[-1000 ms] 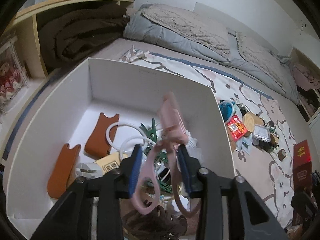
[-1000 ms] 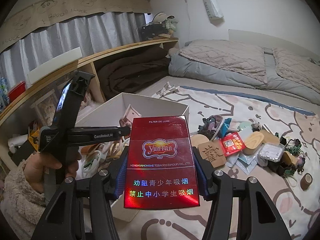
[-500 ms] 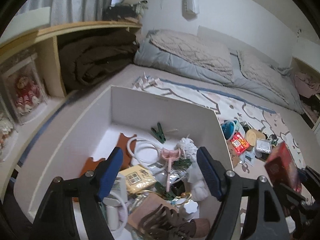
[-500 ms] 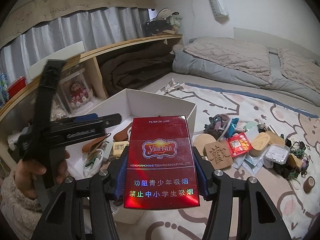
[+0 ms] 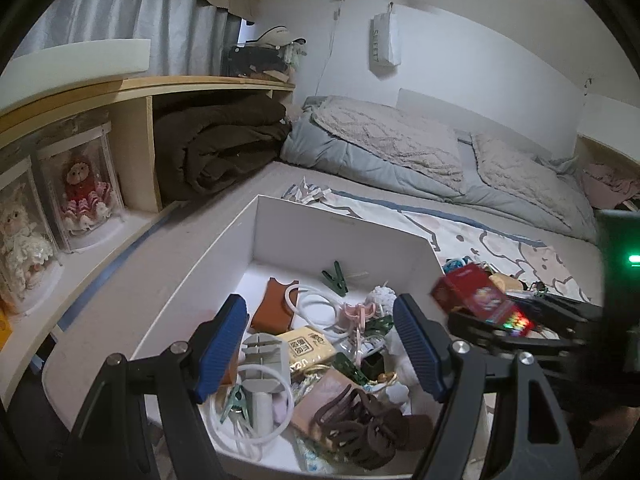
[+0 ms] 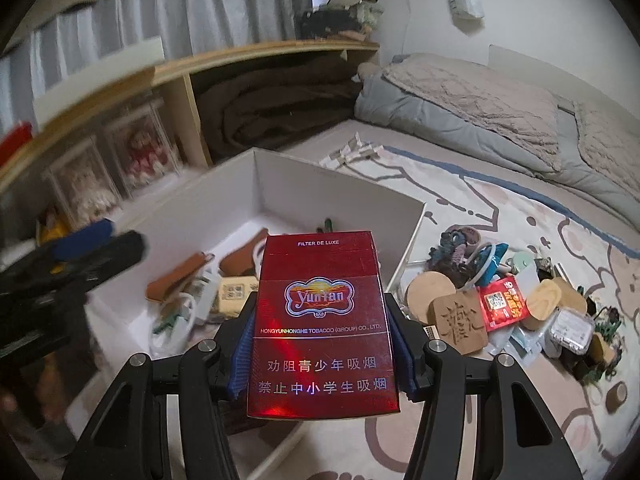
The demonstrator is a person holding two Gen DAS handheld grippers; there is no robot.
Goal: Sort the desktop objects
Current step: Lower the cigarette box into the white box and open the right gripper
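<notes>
**Two grippers at the box, one loaded**

Right gripper [image 6: 322, 344] is clamped on a red cigarette pack [image 6: 322, 320], held upright at the near right edge of the white box [image 5: 340, 228]. Left gripper [image 5: 320, 344] has its jaws spread wide with nothing between them, hovering over the box clutter: pink scissors [image 5: 359, 316], green clip [image 5: 336, 277], brown leather pieces [image 5: 274, 306]. More unsorted items sit on the rug [image 6: 460, 200] to the right of the box.

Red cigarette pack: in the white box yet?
Not yet. Red cigarette pack is clamped in the right gripper, held above the white box.
</notes>
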